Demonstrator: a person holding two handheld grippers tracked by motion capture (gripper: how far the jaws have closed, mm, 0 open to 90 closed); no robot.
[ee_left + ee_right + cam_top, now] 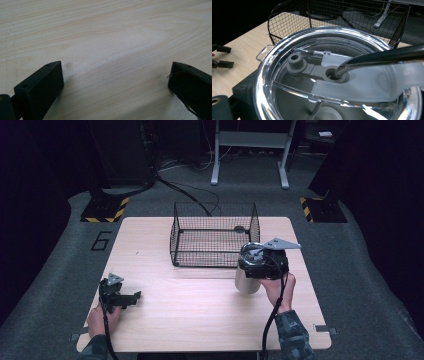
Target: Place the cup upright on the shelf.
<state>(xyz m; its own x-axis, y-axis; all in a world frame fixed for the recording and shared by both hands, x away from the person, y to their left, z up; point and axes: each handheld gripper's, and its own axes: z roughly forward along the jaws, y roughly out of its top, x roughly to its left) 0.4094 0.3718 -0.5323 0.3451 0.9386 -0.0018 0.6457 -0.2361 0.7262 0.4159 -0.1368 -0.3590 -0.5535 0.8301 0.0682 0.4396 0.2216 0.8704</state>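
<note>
At centre right of the high view, the right gripper [256, 265] clamps a silver steel tumbler with a clear plastic lid [246, 281], just below the black wire basket [215, 234] on the pale wooden table [190, 315]. The left gripper [129, 299], lower left, rests with jaws wide apart, holding nothing.

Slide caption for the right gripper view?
Clear-lidded steel tumbler with metal straw, close before the wire basket.

Light wood table [200, 320]: wire basket [215, 234], steel tumbler [246, 281] on top.
</note>
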